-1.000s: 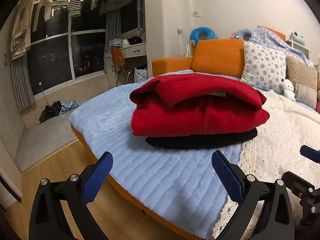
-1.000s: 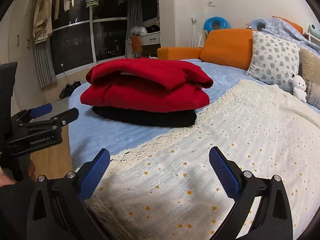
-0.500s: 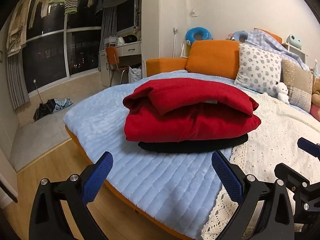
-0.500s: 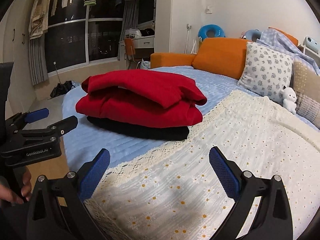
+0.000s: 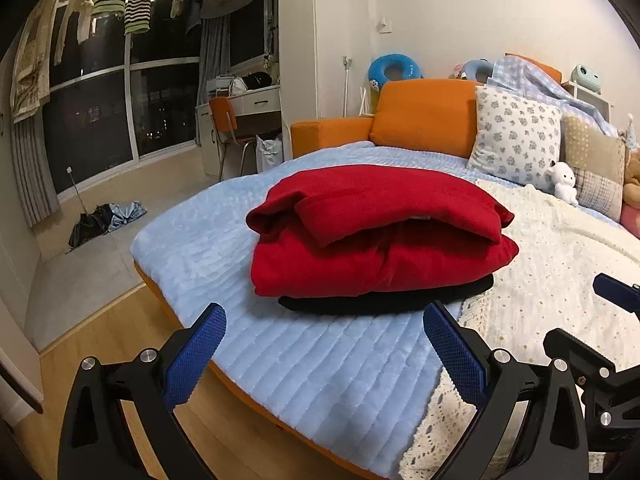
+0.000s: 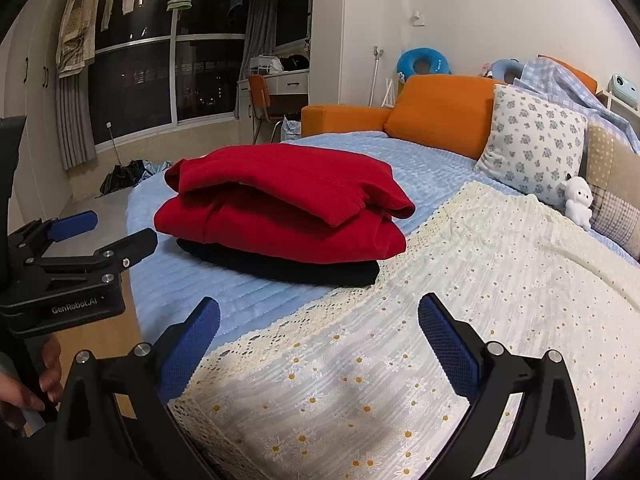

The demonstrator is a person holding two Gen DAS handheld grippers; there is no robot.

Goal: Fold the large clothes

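Filling most of both views: bed (image 5: 320, 380), round-edged, under a pale blue quilt (image 5: 224, 248), with a cream daisy throw (image 6: 460, 280) laid over its right part; the throw's lace edge meets the quilt in front of the clothes.

Headboard (image 5: 424, 114): orange, upholstered, at the far side of the bed.

Window (image 5: 104, 120): dark, at left, with striped and pale garments hanging above it.

Red garment (image 5: 380, 236): folded, thick, resting on the quilt near the bed's middle, top flap doubled over.

Black garment (image 5: 384, 302): folded flat, directly beneath the red one, only its front edge showing.

Floral pillow (image 5: 516, 136): upright against the headboard, beside a patchwork cushion (image 5: 596, 172).

Desk (image 5: 248, 100) and orange chair (image 5: 224, 116): by the window.

Left tongs (image 5: 322, 352): spread wide, grasping nothing, held short of the bed's near edge, pointed at the stack. Seen also from the right wrist view, with a hand (image 6: 32, 384) on the handle.

Right tongs (image 6: 318, 344): spread wide, grasping nothing, above the throw, apart from the stack.

White plush toy (image 5: 564, 182): in front of the cushion.
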